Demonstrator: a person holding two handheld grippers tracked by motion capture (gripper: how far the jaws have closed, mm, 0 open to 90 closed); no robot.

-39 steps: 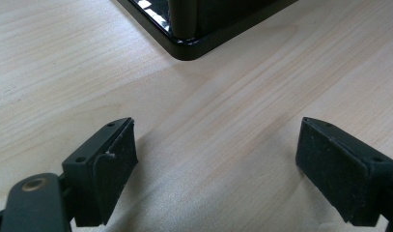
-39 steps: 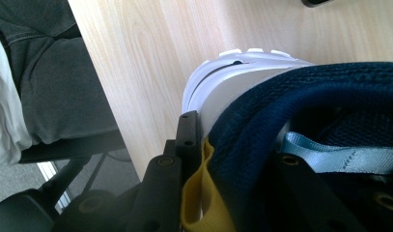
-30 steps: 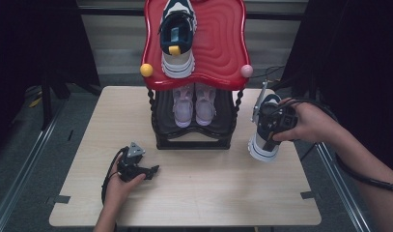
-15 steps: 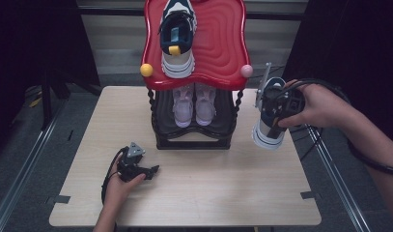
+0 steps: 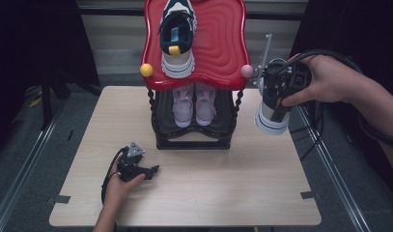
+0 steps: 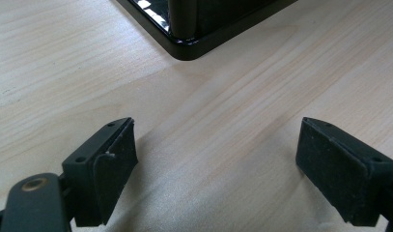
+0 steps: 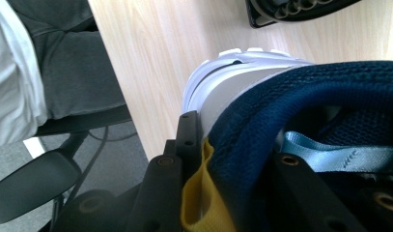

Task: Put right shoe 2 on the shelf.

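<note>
At three o'clock of the rack [image 5: 194, 137], the right gripper [image 5: 281, 89] is clamped on the navy sneaker's [image 5: 272, 116] collar; it hangs toe-down, the matching shoe [image 5: 177, 41] at ten o'clock. Left gripper [image 5: 136, 166] rests on the table [image 5: 208, 193], jaws apart, empty

A two-tier shoe rack [image 5: 194, 137] stood at the back middle of the desk [image 5: 199, 193]. One sneaker [image 5: 177, 41] lay on its top shelf, toward the left side, and a pair of small shoes [image 5: 194, 104] sat side by side on the lower shelf beneath. My left hand-held gripper [image 5: 145, 170] rested on the desk before the rack's left front corner. To the rack's right, my right hand-held gripper [image 5: 276, 92] held a second sneaker [image 5: 272, 116] above the desk's right edge.
</note>
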